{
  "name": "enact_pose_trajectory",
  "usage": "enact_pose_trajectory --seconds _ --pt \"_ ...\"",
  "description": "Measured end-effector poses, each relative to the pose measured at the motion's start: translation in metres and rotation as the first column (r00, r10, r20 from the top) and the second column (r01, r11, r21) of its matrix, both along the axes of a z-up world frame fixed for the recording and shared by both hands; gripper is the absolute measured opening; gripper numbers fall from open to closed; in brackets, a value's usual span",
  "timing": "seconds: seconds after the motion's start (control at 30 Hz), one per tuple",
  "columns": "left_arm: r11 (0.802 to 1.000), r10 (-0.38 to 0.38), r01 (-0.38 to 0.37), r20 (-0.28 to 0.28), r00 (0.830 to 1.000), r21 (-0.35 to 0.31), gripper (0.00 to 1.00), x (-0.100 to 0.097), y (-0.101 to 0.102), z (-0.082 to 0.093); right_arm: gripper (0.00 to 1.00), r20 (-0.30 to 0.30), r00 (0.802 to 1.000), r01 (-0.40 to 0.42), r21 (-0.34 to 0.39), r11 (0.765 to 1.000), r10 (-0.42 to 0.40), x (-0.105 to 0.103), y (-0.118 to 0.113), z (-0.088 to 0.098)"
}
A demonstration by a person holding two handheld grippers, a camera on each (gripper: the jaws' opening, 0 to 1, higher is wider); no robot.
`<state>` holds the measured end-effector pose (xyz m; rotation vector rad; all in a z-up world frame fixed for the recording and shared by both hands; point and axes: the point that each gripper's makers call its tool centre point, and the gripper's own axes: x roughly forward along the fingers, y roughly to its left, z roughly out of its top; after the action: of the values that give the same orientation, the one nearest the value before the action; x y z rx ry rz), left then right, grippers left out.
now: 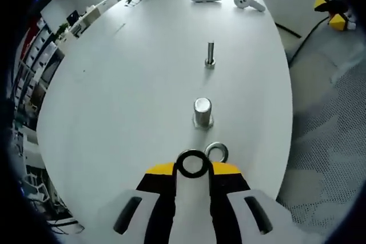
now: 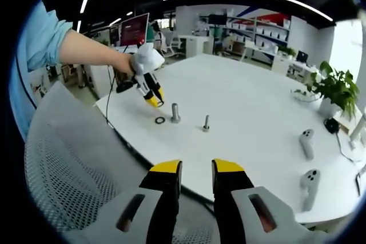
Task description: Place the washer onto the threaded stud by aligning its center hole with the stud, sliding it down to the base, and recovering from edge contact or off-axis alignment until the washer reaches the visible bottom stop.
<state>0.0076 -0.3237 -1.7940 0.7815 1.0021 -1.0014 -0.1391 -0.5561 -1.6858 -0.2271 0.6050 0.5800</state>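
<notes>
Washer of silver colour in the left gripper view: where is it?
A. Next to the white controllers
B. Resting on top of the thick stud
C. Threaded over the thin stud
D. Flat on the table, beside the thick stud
D: the silver washer lies flat on the table close beside the thick stud, not around it.

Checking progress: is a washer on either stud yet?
Off. The near stud and far stud stand bare; a silver washer lies on the table, a dark washer sits in the left claw.
</notes>
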Motion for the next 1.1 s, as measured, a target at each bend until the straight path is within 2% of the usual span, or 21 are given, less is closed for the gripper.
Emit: enact_pose_trajectory --seconds 0.23,0.5,0.63,0.73,0.8,1.1 --pt "0.999 -0.042 0.042 0.009 0.999 0.005 0.19 0.000 -0.017 0.017 0.23 0.003 1.000 0.000 0.004 1.000 -0.001 0.000 0.000 0.000" --pt "0.999 -0.047 0.047 0.018 0.999 0.001 0.19 0.004 -0.029 0.030 0.23 -0.004 1.000 -0.005 0.003 1.000 0.005 -0.001 0.000 0.000" --pt "0.999 -0.054 0.053 0.014 0.998 0.009 0.19 0.006 -0.034 0.031 0.23 -0.004 1.000 -0.004 0.005 1.000 0.005 -0.001 0.000 0.000" --pt "0.998 -0.068 0.068 0.015 0.998 0.017 0.19 0.006 -0.038 0.030 0.23 0.029 1.000 0.012 0.023 1.000 -0.013 0.002 -0.001 0.005" --pt "0.997 -0.071 0.071 0.013 0.997 0.020 0.19 0.007 -0.040 0.029 0.23 0.005 1.000 0.002 0.014 1.000 -0.002 0.000 0.000 0.001" --pt "0.996 -0.077 0.077 -0.009 0.997 0.032 0.19 0.004 -0.048 0.023 0.23 0.003 1.000 0.002 0.018 1.000 -0.002 0.000 0.000 0.001"
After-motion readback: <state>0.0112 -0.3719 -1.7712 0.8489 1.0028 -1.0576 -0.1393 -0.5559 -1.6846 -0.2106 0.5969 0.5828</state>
